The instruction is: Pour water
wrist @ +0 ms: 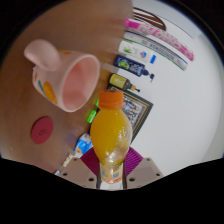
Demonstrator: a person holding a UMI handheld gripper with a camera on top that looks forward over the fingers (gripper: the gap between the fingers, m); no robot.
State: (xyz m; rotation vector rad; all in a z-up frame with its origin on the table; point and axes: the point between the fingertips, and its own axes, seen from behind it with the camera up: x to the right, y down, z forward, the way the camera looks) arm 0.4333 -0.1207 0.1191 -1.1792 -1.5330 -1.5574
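The hand-held gripper (112,170) clamps an orange-capped plastic bottle of orange liquid (110,138), upright and still capped; the pink ceramic mug (64,80) to its far left awaits pouring.

A: Where does the single view look from?

B: It rides on the gripper (112,178), facing forward and down along both fingers onto the brown wooden tabletop (40,25).

A: How near?

B: Close. The orange plastic bottle (111,139) and pink ceramic mug (62,80) loom large just ahead.
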